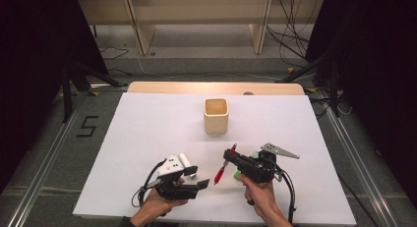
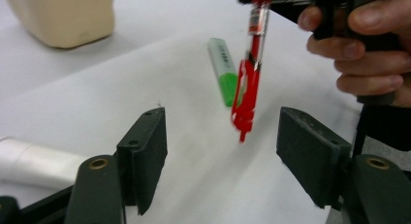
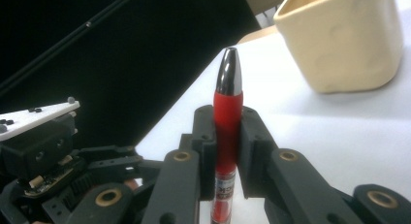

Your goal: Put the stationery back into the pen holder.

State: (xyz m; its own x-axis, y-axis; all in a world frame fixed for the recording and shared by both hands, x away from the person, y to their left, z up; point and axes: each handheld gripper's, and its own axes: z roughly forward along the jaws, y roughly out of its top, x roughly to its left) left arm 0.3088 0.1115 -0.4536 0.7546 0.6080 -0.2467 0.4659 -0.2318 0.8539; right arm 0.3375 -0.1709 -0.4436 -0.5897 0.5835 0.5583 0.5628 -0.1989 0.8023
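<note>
Holding the red pen (image 3: pixel 228 118) clamped, the right gripper (image 1: pixel 231 156) should probably keep it steady toward the cup (image 1: pixel 216 116), while the left gripper (image 2: pixel 220 158) waits with jaws apart.

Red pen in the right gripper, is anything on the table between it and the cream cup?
Nothing visible. The red pen, clamped in the right gripper, has bare white table between it and the cream cup. The green marker lies beside the gripper, off that path.
</note>
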